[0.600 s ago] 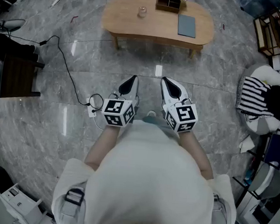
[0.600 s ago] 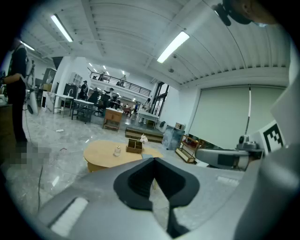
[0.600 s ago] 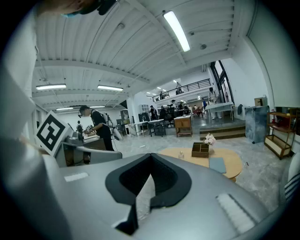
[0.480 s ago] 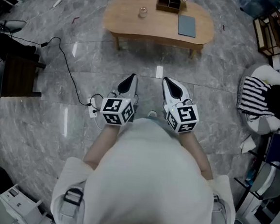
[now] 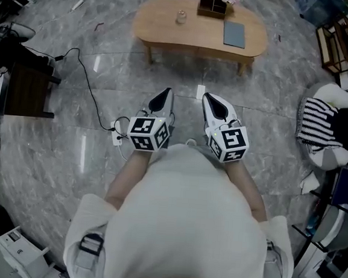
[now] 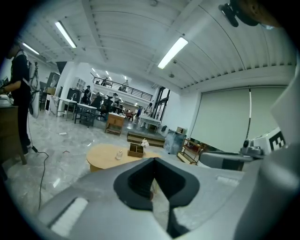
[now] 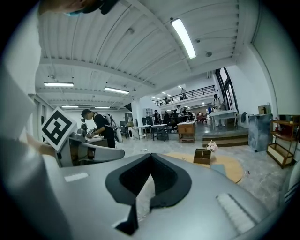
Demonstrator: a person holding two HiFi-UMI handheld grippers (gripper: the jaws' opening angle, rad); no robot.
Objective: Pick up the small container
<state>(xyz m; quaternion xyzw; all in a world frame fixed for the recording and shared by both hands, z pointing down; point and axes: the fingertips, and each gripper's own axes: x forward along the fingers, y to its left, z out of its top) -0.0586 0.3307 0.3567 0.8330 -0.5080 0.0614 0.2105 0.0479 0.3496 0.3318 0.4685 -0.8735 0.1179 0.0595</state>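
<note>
The small container, a clear glass jar [image 5: 181,16], stands on the left part of an oval wooden table [image 5: 195,29] across the floor from me. It also shows small in the left gripper view [image 6: 120,153]. Both grippers are held close to my body, pointing toward the table and far short of it. My left gripper [image 5: 164,97] [image 6: 153,160] is shut with nothing in it. My right gripper [image 5: 209,101] [image 7: 151,155] is also shut and empty.
On the table sit a dark wooden organiser box [image 5: 211,3] with flowers and a grey-blue pad [image 5: 234,33]. A power strip with a black cable [image 5: 116,137] lies on the marble floor by my left. A dark cabinet [image 5: 24,89] stands left, a seat with striped cloth [image 5: 317,127] right.
The head view has shifted a little, so the table sits slightly higher and more to the right. Both grippers stay shut in front of my body.
</note>
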